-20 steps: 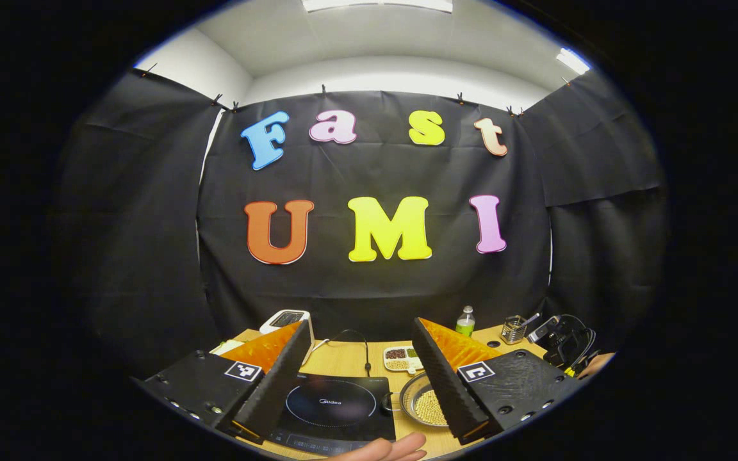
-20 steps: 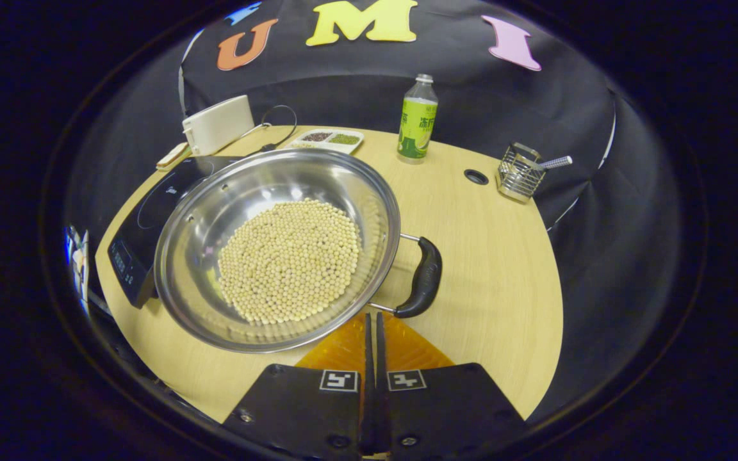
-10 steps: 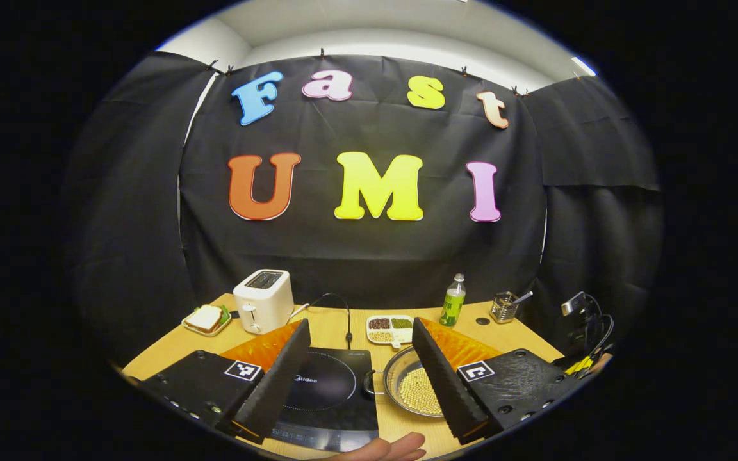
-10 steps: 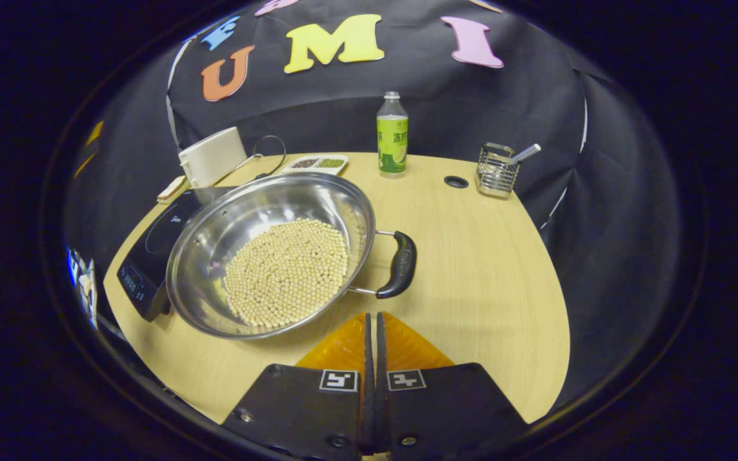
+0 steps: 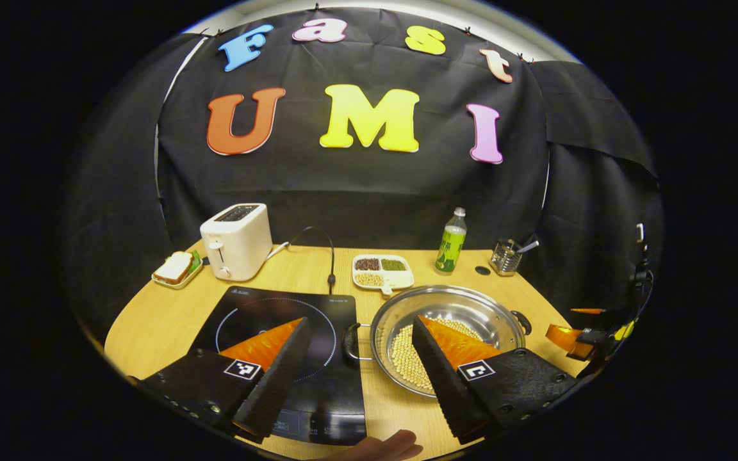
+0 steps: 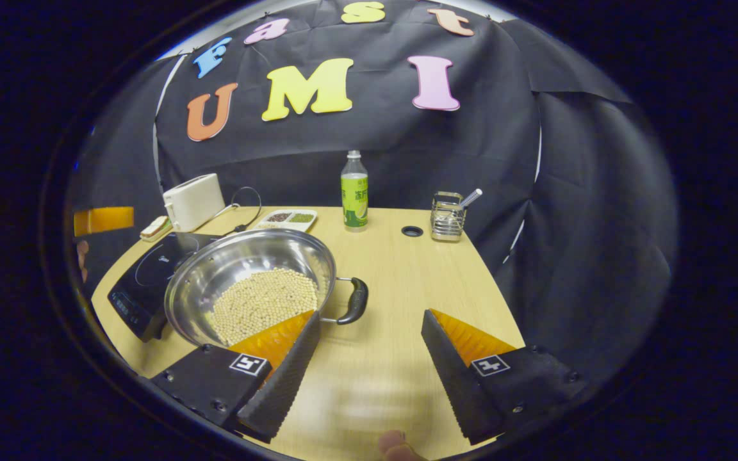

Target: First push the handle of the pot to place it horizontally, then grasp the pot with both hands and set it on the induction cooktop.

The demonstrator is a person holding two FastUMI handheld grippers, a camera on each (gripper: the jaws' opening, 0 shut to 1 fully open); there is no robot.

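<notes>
A steel pot [image 5: 465, 306] holding pale beans [image 5: 404, 355] stands on the wooden table just right of the black induction cooktop [image 5: 260, 314]. Its two black handles point left [image 5: 350, 342] and right [image 5: 523, 322]. My left gripper [image 5: 361, 320] is open above the table, with the pot's left handle in front of the gap between its fingers. In the right gripper view the pot [image 6: 241, 262] sits ahead to the left, its near handle [image 6: 356, 301] a little beyond my open right gripper [image 6: 370, 314]. The cooktop [image 6: 145, 282] lies past the pot.
Along the back of the table stand a white toaster [image 5: 236, 240], a sandwich plate [image 5: 175, 269], a divided dish of beans [image 5: 382, 272], a green bottle [image 5: 450, 242] and a wire holder [image 5: 508, 256]. A cable [image 5: 329, 256] runs to the cooktop. Bare table [image 6: 433, 275] spreads right of the pot.
My right gripper went from shut to open and drew back from the pot's handle. My left gripper tipped down, so the table and pot now show far more.
</notes>
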